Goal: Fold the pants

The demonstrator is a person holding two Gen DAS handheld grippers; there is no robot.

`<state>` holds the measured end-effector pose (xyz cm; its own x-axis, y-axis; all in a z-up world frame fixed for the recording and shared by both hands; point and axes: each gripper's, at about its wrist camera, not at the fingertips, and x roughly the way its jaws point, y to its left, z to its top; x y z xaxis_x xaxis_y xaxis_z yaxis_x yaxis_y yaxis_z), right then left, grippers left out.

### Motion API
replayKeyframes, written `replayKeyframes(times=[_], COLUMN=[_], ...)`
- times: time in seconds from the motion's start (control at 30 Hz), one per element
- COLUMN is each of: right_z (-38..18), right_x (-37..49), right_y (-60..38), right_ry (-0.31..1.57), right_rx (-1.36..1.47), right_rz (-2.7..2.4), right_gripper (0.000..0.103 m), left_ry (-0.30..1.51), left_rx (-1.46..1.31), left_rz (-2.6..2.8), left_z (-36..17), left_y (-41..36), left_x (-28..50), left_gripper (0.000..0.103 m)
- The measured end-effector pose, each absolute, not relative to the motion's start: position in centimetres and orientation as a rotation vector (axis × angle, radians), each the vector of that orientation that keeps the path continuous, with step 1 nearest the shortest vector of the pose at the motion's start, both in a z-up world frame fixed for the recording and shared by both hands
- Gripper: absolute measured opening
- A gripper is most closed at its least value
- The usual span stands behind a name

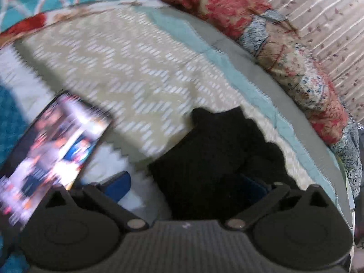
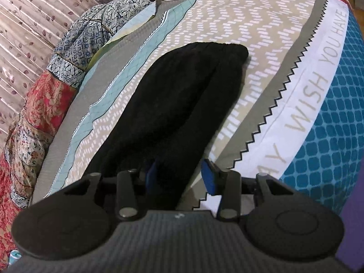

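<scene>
Both wrist views look steeply down and close over a bed [image 1: 141, 68] with a zigzag-patterned cover. The left wrist view is blurred, with the black pants [image 1: 216, 157] at its six o'clock. The right wrist view shows the same pants [image 2: 177, 104] running from six toward twelve o'clock; both share the patchwork quilt [image 2: 45, 104] along the bed's far edge.
</scene>
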<state>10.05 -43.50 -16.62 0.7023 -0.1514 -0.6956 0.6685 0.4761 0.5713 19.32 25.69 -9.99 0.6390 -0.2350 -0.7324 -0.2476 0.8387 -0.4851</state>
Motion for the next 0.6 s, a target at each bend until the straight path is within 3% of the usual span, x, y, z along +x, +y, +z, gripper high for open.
replayKeyframes(times=[0.07, 0.13, 0.17, 0.3, 0.47, 0.6], right_z=[-16.5, -16.6, -16.7, -16.7, -16.9, -17.3], right_x=[10.1, 10.1, 10.1, 10.1, 10.2, 10.4], right_y=[-43.4, -43.2, -43.2, -43.0, -43.2, -43.1], right_ry=[0.622, 0.624, 0.625, 0.624, 0.628, 0.624], right_rx=[0.952, 0.949, 0.949, 0.958, 0.958, 0.933], right_rz=[-0.546, -0.548, -0.550, -0.552, -0.539, -0.526], right_gripper=[0.046, 0.046, 0.046, 0.046, 0.046, 0.047], left_ry=[0.882, 0.891, 0.890, 0.849, 0.560, 0.629], left_rx=[-0.604, -0.570, -0.495, -0.425, -0.330, -0.259], left_rz=[-0.051, -0.081, -0.056, -0.006, 0.061, 0.209], left_z=[-10.1, -10.4, -10.3, -8.3, -1.3, -3.4], left_y=[24.5, 23.0, 21.8, 20.4, 21.1, 21.5], left_x=[21.2, 22.9, 23.7, 22.4, 12.6, 10.5], left_gripper=[0.099, 0.077, 0.057, 0.031, 0.032, 0.037])
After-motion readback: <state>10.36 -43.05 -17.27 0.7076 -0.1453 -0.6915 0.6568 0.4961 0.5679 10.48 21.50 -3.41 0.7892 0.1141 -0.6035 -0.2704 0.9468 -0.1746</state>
